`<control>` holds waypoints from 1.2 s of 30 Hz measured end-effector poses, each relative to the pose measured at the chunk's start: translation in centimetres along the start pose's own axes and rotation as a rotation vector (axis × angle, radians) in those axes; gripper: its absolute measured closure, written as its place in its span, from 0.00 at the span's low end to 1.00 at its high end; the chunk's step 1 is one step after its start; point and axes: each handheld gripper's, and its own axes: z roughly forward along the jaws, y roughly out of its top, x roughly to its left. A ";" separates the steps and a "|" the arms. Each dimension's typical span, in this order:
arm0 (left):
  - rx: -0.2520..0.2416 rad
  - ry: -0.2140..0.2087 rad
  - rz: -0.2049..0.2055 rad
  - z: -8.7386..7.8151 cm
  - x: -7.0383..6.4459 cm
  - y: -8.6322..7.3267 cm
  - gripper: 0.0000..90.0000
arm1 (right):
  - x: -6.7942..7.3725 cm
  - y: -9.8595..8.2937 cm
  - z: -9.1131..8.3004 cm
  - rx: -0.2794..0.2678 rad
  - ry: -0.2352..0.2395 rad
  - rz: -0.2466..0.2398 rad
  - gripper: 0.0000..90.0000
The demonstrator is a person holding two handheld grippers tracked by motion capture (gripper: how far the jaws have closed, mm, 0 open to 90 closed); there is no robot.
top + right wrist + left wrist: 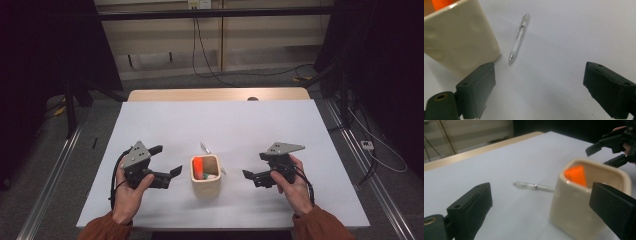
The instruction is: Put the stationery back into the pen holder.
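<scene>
A cream square cup (205,181) stands at the table's front middle, holding an orange object (198,163) and something pale. A clear pen (204,147) lies flat just behind it. My left gripper (169,160) is open left of the cup, with nothing between its jaws. My right gripper (253,165) is open right of the cup, also holding nothing. In the left gripper view the cup (576,205) stands close by the right jaw, the pen (534,186) beyond. In the right gripper view the cup (459,37) is at upper left, the pen (519,37) beside it.
A white sheet (225,120) covers the table, with a bare wooden strip (215,94) along the far edge. Cables (210,70) trail on the floor behind. Metal rails (55,165) run along both sides of the table.
</scene>
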 end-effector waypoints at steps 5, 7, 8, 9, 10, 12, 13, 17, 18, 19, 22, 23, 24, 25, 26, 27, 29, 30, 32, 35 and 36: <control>0.019 0.071 -0.007 -1.6 0.4 -2.5 0.06 | 0.1 0.4 0.6 0.019 0.019 -0.004 0.17; 0.028 0.082 -0.019 -1.8 0.4 -2.9 0.06 | 0.1 0.7 0.8 0.033 0.020 -0.008 0.19; 0.031 0.085 -0.022 -1.9 0.5 -3.3 0.06 | 0.1 0.7 0.8 0.033 0.020 -0.008 0.19; 0.031 0.086 -0.035 -2.1 0.5 -3.6 0.06 | 0.1 1.1 1.1 0.055 0.026 -0.005 0.20; 0.028 0.094 -0.040 -2.2 0.5 -3.9 0.06 | 0.1 1.3 1.2 0.060 0.024 -0.006 0.20; 0.033 0.102 -0.041 -2.1 0.5 -4.6 0.06 | 0.1 1.4 1.4 0.064 0.017 -0.005 0.21; 0.036 0.095 -0.048 -2.0 0.4 -4.8 0.06 | 0.1 1.7 1.8 0.078 0.024 -0.006 0.24; 0.040 0.092 -0.032 -2.0 0.3 -5.1 0.06 | 0.4 1.8 2.7 0.114 0.045 -0.013 0.26; 0.038 0.096 -0.030 -2.1 0.3 -5.1 0.06 | 0.5 1.9 2.9 0.119 0.048 -0.011 0.26; 0.036 0.096 -0.031 -2.1 0.4 -5.1 0.06 | 0.5 1.9 2.9 0.119 0.048 -0.011 0.26; 0.043 0.097 -0.029 -2.0 0.5 -5.2 0.06 | 0.7 2.3 3.5 0.126 0.049 -0.016 0.25; 0.041 0.096 -0.039 -2.0 0.4 -5.2 0.06 | 0.8 2.4 3.7 0.133 0.047 -0.016 0.25; 0.042 0.095 -0.034 -2.0 0.5 -5.3 0.06 | 0.9 2.8 4.3 0.146 0.047 -0.022 0.23; 0.043 0.093 -0.032 -2.0 0.6 -5.3 0.06 | 0.9 2.8 4.3 0.146 0.047 -0.022 0.23; 0.040 0.088 -0.049 -2.0 0.6 -5.3 0.06 | 1.1 3.1 4.9 0.160 0.038 -0.034 0.24; 0.040 0.086 -0.049 -2.0 0.7 -5.4 0.06 | 1.1 3.3 5.2 0.163 0.039 -0.038 0.25; 0.042 0.084 -0.057 -2.0 0.7 -5.4 0.06 | 1.2 3.4 5.5 0.163 0.039 -0.041 0.27; 0.041 0.085 -0.058 -2.0 0.8 -5.5 0.06 | 1.3 3.7 6.1 0.176 0.046 -0.047 0.28; 0.038 0.086 -0.057 -2.0 0.8 -5.5 0.06 | 1.3 4.0 6.6 0.188 0.058 -0.049 0.33; 0.045 0.083 -0.056 -2.0 0.8 -5.5 0.06 | 1.3 4.5 7.2 0.197 0.082 -0.056 0.40; 0.049 0.078 -0.055 -2.0 0.8 -5.5 0.06 | 1.3 4.6 7.3 0.206 0.089 -0.055 0.42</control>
